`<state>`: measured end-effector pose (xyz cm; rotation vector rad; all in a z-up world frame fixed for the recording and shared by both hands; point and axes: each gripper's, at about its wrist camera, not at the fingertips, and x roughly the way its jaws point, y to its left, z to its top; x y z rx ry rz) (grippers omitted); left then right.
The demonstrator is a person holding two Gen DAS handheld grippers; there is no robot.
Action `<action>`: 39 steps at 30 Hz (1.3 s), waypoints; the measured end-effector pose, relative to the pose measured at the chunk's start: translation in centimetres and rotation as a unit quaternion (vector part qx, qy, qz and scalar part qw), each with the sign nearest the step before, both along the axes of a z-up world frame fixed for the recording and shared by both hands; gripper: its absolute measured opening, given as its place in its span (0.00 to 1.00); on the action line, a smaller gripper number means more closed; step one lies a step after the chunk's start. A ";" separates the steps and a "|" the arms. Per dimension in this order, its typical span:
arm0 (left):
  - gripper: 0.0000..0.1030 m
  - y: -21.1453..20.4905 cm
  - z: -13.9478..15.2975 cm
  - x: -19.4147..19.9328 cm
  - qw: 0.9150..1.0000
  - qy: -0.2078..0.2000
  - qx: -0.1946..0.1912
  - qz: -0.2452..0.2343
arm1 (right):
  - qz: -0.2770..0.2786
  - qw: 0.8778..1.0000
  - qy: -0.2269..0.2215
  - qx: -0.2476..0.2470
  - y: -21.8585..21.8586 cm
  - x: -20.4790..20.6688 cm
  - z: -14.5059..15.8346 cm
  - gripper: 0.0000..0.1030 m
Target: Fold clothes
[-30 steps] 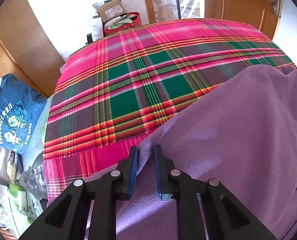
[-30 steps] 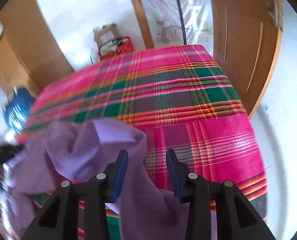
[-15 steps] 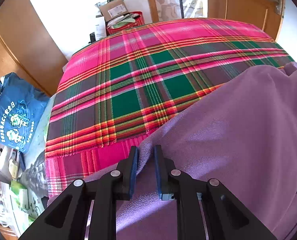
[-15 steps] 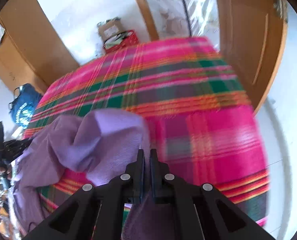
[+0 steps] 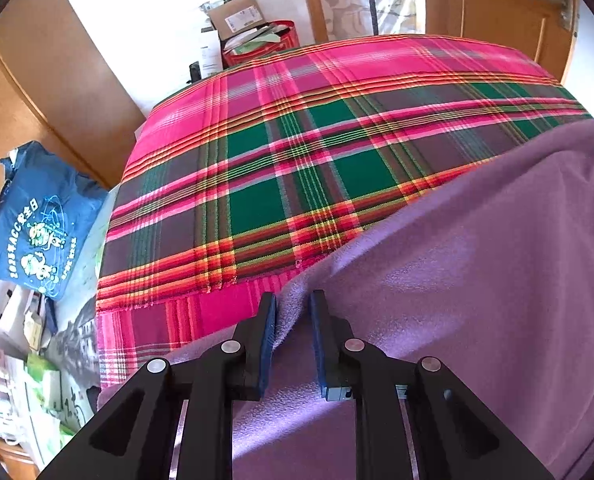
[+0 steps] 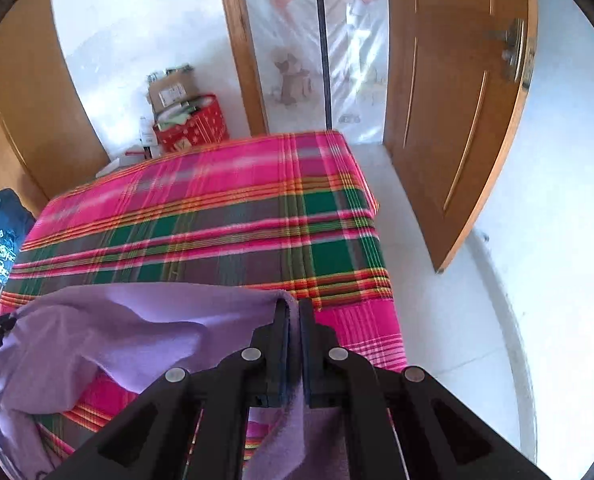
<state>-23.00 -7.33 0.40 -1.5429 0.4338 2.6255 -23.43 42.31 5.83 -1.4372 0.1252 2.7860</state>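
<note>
Purple fleece fills the near field of both wrist views: the garment (image 6: 109,332) is pinched at two points. Closest in, the right gripper (image 6: 293,308) has its jaws drawn nearly together on a corner of the cloth, a thin fold standing up between the pads; a second ago those jaws stood wide with the fabric only lying loosely between them, so this grip is new. The cloth now stretches taut from that corner across to the left, and the bed looks further below the camera, which suggests the corner is being lifted. The left gripper (image 5: 291,312) keeps its narrow hold on the opposite edge, fleece bunched between its blue pads, unchanged in place. With both corners held, the garment can probably be raised and spread, ready for a first fold. Beyond it lies the plaid bedspread (image 5: 297,152), bare and flat. Farther off stand a red box (image 6: 193,126) and the wooden door (image 6: 453,128).
</note>
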 end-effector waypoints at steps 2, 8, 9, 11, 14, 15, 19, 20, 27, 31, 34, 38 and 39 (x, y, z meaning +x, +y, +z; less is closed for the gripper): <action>0.17 0.1 0.0 0.0 1.000 0.002 -0.003 0.002 | -0.006 1.000 -0.013 0.018 0.4 -1.5 -0.8 0.04; 0.17 0.3 -0.1 0.1 1.000 0.003 -0.013 0.002 | -0.004 0.997 -0.022 0.072 -0.8 -5.2 -2.8 0.04; 0.17 0.3 -0.1 0.0 1.000 0.003 -0.014 0.003 | -0.001 0.996 -0.021 0.089 -1.3 -5.9 -3.2 0.04; 0.17 0.4 -0.1 0.1 1.000 0.003 -0.016 0.005 | -0.003 0.995 -0.024 0.099 -1.9 -7.0 -3.9 0.04; 0.17 0.5 0.0 0.0 1.000 -0.004 -0.015 0.020 | 0.000 0.989 -0.015 0.146 -3.3 -7.7 -4.6 0.11; 0.17 0.6 0.0 0.1 1.000 -0.006 -0.013 0.022 | 0.001 0.987 -0.012 0.158 -3.6 -7.4 -4.5 0.14; 0.18 0.8 1.3 1.1 0.999 -0.005 0.026 0.023 | 0.005 0.983 0.002 0.184 -4.5 -5.7 -3.4 0.15; 0.18 1.1 2.0 1.8 0.999 0.001 0.037 0.019 | 0.006 0.983 0.009 0.182 -4.6 -4.9 -2.8 0.16; 0.26 8.3 4.0 7.1 0.991 0.005 0.076 -0.106 | -0.011 0.997 0.052 0.052 -4.4 1.6 0.7 0.23; 0.26 12.5 3.8 9.8 0.982 0.003 0.048 -0.184 | 0.042 0.997 0.040 -0.048 -6.2 5.5 -0.3 0.26; 0.26 14.1 3.1 11.0 0.977 -0.002 0.031 -0.210 | 0.069 0.994 0.010 -0.079 -8.0 7.5 -2.1 0.27; 0.27 15.8 2.0 12.1 0.972 -0.007 0.009 -0.236 | 0.097 0.988 -0.023 -0.117 -10.5 9.3 -4.3 0.27; 0.27 16.1 1.7 12.1 0.972 -0.005 -0.004 -0.236 | 0.105 0.986 -0.028 -0.125 -11.2 9.6 -4.7 0.27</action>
